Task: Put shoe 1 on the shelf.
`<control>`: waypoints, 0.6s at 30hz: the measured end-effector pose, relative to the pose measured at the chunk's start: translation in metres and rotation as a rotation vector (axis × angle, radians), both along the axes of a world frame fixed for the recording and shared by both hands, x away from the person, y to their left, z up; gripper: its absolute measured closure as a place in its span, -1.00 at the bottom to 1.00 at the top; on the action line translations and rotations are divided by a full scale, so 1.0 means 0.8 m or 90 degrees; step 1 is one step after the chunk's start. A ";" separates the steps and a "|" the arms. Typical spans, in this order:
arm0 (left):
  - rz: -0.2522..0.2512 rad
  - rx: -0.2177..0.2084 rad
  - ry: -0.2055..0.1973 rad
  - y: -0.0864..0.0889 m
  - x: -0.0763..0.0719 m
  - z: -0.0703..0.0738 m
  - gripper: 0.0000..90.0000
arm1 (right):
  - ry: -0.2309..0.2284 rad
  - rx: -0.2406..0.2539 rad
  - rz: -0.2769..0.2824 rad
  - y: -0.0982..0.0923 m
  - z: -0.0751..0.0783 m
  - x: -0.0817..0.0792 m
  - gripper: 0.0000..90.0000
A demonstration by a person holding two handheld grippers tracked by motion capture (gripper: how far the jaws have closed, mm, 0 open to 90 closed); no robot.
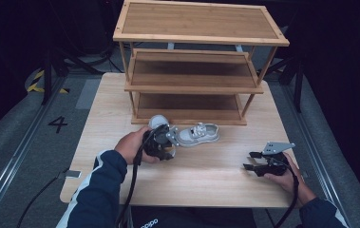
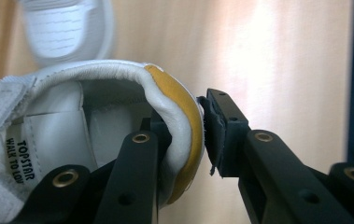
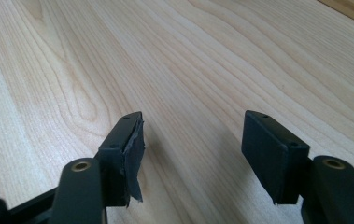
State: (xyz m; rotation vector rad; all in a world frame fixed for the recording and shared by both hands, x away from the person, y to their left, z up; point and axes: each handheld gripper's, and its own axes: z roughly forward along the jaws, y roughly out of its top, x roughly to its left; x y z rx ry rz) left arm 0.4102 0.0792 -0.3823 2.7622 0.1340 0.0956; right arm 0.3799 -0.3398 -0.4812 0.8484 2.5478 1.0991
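Left gripper (image 2: pixel 184 140): my jaws pinch the heel collar of a white sneaker (image 2: pixel 72 140), one jaw inside the shoe, the other on the yellow heel tab (image 2: pixel 186 116) outside. Insole reads "TOPSTAR". High view: the sneaker (image 1: pixel 199 134) lies on the table (image 1: pixel 206 175), toe pointing right, just in front of the shelf rack's bottom tier. A second white shoe (image 1: pixel 157 121) sits just behind my left gripper (image 1: pixel 168 140), near that tier too.

Right gripper (image 3: pixel 188 154): jaws spread, nothing between them, bare wood grain under them. In the high view it (image 1: pixel 252 161) hovers low at the table's right, well apart from the sneaker.

Bamboo shelf rack (image 1: pixel 194 61): three tiers, all bare.
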 end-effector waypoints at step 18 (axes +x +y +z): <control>-0.012 0.031 0.017 -0.009 0.122 -0.027 0.64 | -0.002 0.005 0.001 -0.002 -0.001 -0.004 -0.12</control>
